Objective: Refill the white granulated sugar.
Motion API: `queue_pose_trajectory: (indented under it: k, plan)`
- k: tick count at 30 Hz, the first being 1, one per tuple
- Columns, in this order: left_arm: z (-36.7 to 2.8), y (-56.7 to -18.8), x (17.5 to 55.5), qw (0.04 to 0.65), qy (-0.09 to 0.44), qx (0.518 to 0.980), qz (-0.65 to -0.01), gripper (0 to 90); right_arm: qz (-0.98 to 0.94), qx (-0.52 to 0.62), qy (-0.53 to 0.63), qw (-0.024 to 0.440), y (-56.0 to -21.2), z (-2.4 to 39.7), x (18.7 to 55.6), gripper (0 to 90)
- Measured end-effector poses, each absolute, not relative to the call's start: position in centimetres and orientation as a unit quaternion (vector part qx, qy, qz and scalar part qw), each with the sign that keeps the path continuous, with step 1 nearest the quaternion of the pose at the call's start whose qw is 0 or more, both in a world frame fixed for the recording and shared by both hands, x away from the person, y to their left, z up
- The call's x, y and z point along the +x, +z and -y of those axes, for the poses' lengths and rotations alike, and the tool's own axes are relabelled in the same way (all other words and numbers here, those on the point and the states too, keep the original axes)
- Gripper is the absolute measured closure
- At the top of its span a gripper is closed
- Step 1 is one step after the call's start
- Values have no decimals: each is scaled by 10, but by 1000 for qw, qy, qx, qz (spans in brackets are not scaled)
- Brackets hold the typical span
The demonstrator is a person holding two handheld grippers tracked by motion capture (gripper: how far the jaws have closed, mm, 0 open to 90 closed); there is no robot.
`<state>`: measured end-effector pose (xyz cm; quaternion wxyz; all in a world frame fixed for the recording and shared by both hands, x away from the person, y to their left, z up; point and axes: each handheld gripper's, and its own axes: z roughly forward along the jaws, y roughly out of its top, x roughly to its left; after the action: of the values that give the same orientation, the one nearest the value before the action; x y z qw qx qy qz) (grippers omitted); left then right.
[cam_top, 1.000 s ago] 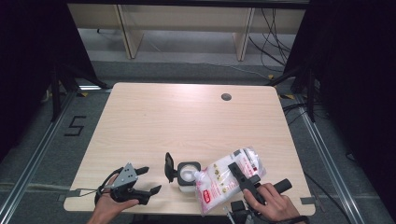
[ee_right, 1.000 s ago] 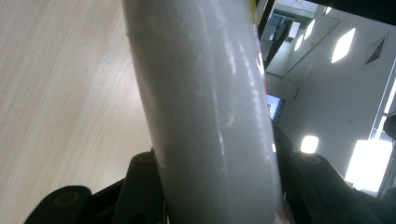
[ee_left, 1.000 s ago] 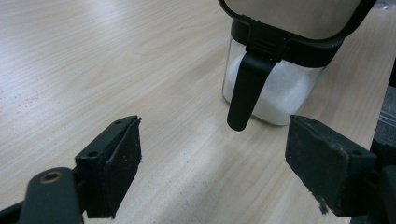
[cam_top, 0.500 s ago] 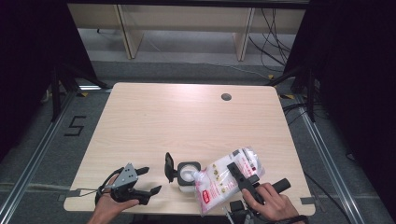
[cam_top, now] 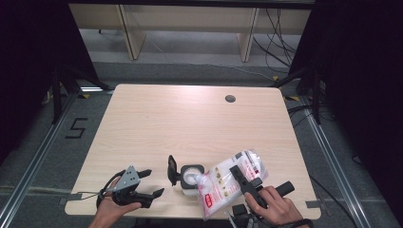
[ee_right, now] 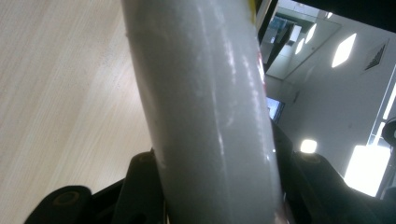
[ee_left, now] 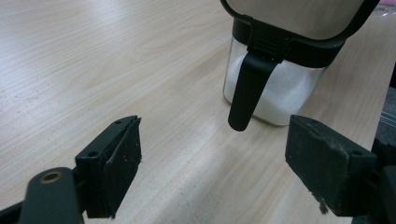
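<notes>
Crinkly plastic bag (cam_top: 228, 183) pinched in right claw (cam_top: 248, 183), over glass jar (cam_top: 191, 178).

Camera arrangement: one overhead view, two views riding on hand-held grippers.
The high view looks forward and down on the worktop (cam_top: 190, 123); the left gripper view shares the jar (ee_left: 275, 88) just ahead of its hand-held gripper, the right sits tight against the bag (ee_right: 210, 116).

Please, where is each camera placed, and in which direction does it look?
High view: above the person's side, looking forward and down on the table; both hands, left gripper and right gripper show.
Left gripper view: on the left gripper, looking between open jaws at the jar.
Right gripper view: on the right gripper, looking along the bag clamped in its jaws.
Shared: high and left gripper views show the jar; high and right gripper views, the bag.
</notes>
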<state>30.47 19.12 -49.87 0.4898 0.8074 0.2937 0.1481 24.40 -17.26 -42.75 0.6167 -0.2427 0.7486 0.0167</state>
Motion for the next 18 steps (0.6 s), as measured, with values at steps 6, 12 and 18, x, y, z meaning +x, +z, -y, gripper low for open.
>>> queue_pose_trajectory:
  k: [6, 12, 18]
  plan:
    - [-190, -499, 303, 491, 143, 804, -304, 178, -743, -259, 14, 617, -425, 172, 245, 623]
    - [-191, -499, 304, 490, 147, 807, -295, 178, -747, -247, 15, 617, -427, 172, 244, 622]
    - [-190, -499, 303, 491, 142, 804, -304, 178, -745, -258, 13, 616, -426, 172, 245, 622]
